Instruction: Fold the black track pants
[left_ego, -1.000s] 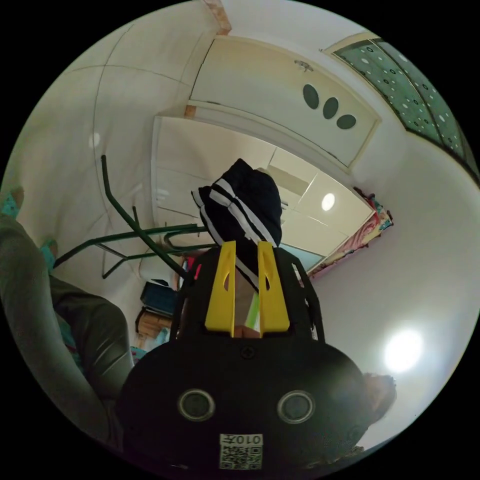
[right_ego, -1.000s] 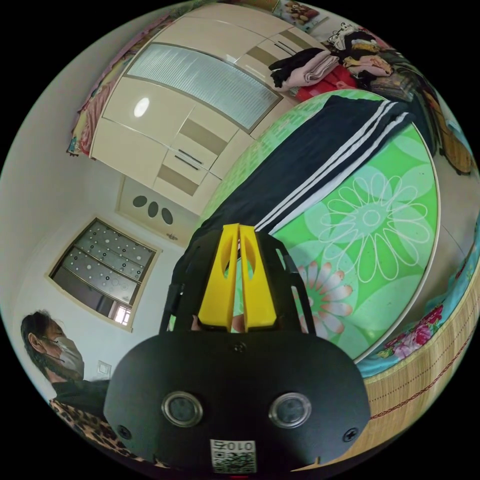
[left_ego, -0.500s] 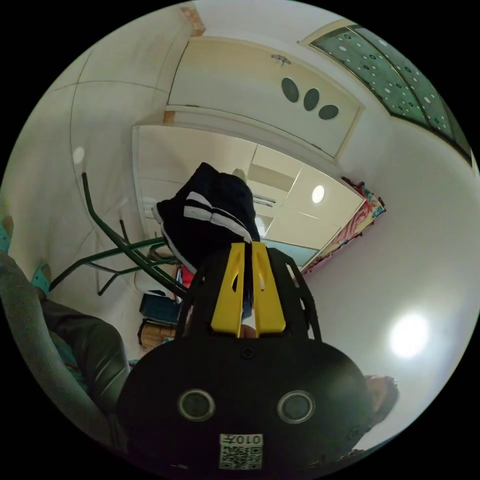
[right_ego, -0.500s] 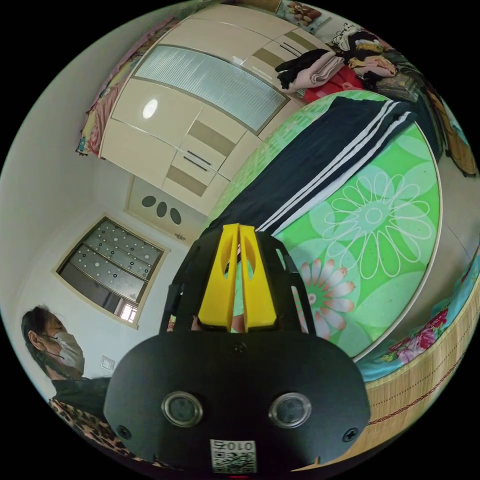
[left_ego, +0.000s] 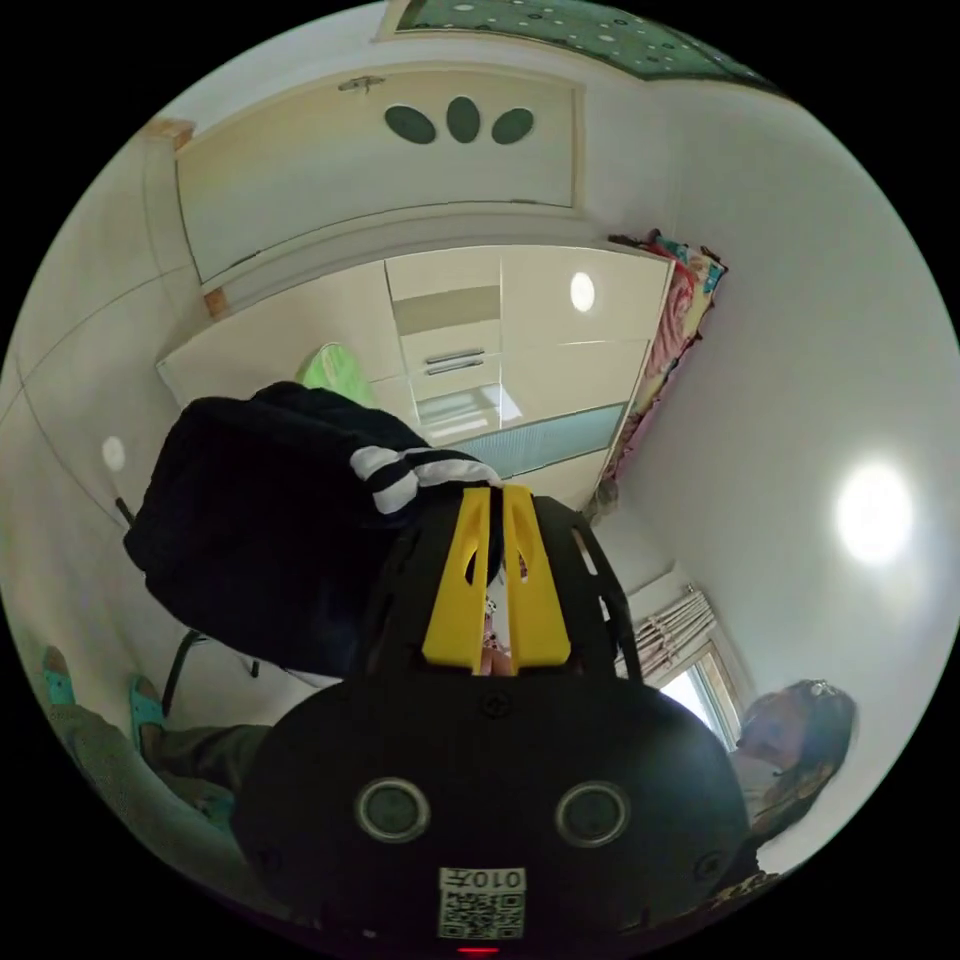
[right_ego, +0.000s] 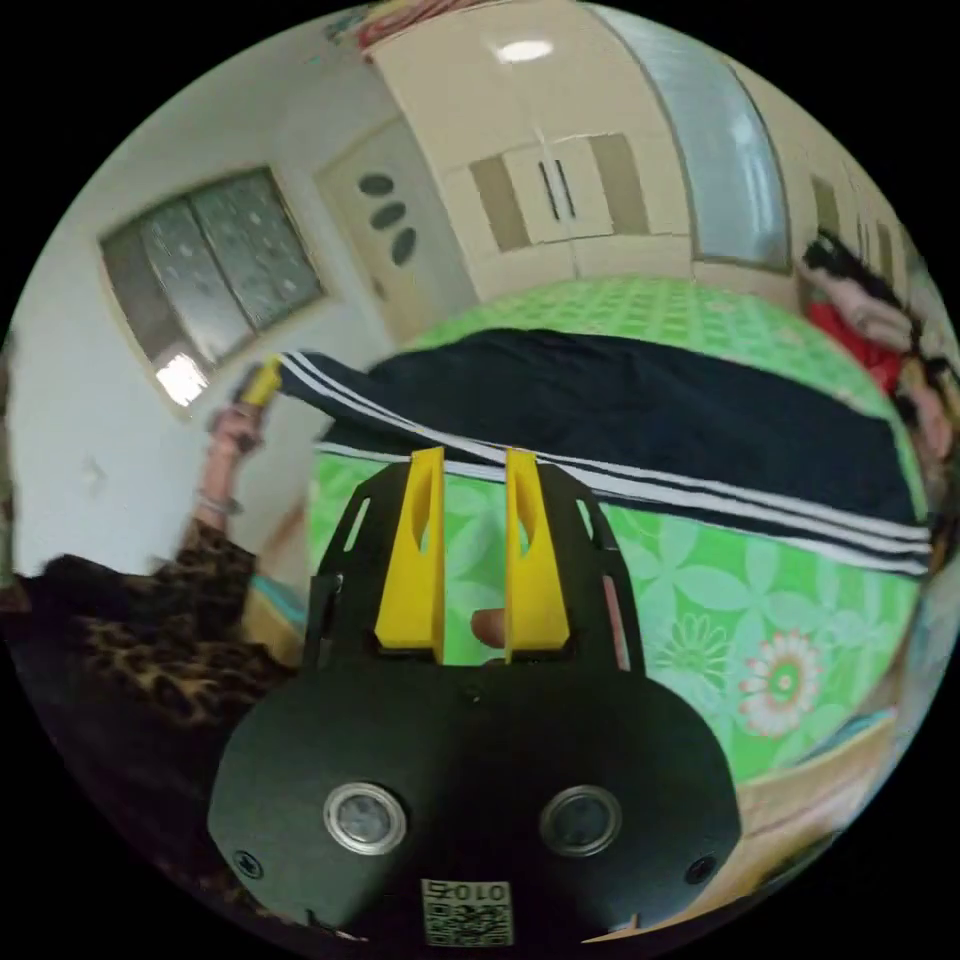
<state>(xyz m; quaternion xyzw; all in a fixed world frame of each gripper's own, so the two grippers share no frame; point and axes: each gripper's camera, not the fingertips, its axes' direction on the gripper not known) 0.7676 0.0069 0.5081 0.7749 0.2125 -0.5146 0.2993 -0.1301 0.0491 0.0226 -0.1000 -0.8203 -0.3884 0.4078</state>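
The left gripper (left_ego: 497, 492) pinched one end of the black track pants (right_ego: 640, 410) between its yellow jaws, the striped cloth bunching beside them, lifted off the surface. In the right gripper view, the right gripper (right_ego: 476, 460) hung with jaws spread, holding nothing, just short of the pants, which lay stretched across the round green flowered table (right_ego: 700, 620), one end raised off its edge.
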